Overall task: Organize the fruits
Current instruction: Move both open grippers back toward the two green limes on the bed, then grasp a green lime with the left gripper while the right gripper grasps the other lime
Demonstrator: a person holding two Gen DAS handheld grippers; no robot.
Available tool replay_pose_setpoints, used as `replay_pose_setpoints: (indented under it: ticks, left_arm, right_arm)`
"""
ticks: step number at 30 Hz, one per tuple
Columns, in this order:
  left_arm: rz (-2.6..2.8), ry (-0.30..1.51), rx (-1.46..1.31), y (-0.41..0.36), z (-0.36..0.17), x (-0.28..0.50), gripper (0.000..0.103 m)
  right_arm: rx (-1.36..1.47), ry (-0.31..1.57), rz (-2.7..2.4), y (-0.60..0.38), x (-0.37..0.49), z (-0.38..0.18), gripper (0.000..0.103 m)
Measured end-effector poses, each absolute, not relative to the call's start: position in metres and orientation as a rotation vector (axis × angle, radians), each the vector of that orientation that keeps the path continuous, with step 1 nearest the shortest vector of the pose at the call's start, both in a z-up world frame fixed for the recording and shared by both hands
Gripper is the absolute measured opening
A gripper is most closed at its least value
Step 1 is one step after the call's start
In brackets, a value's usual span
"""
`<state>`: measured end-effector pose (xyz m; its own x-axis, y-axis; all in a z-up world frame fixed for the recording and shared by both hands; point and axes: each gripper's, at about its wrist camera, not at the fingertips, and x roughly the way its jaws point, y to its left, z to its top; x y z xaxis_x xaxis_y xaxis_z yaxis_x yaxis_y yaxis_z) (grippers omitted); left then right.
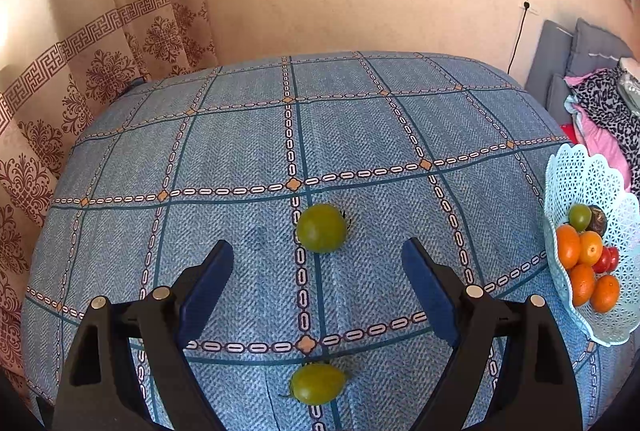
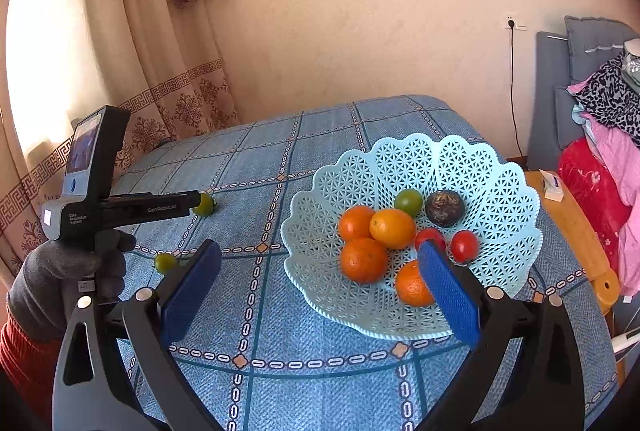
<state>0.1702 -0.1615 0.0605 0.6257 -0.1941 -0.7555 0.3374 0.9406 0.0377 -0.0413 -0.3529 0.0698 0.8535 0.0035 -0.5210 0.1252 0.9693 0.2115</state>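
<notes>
Both grippers, left gripper point(image 1: 318, 259) and right gripper point(image 2: 320, 259), wide, empty; basket point(image 1: 576, 171) cut off at frame edge.

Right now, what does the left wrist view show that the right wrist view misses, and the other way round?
Only the left wrist view: the left tool seen from behind, open and empty, with the far green tomato just ahead of it.

Only the right wrist view: the gloved hand holding the left tool, the open right tool, and the wooden table edge beside the cloth.

Both: two green tomatoes loose on the blue tablecloth, including the near green tomato, and the lattice basket of oranges, red tomatoes, one green tomato and a dark fruit.
</notes>
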Motion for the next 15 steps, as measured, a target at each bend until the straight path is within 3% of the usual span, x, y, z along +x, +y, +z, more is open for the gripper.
replay_pose_setpoints:
  ticks: [3, 5, 9, 15]
  left_arm:
    - [-0.323, 0.867, 0.175, -0.166, 0.054, 0.182, 0.085]
    - [-0.327, 0.891, 0.165, -0.168, 0.050, 0.191, 0.077]
    - [-0.338, 0.918, 0.157, -0.172, 0.044, 0.203, 0.071]
    - [-0.345, 0.945, 0.170, -0.176, 0.038, 0.213, 0.053]
  right_arm:
    - [0.231, 0.556, -0.058, -0.347, -0.040, 0.069, 0.100]
    - [0.225, 0.560, -0.055, -0.345, -0.038, 0.069, 0.100]
    - [0.219, 0.569, -0.051, -0.340, -0.035, 0.068, 0.100]
    - [0.203, 0.580, -0.032, -0.329, -0.029, 0.069, 0.100]
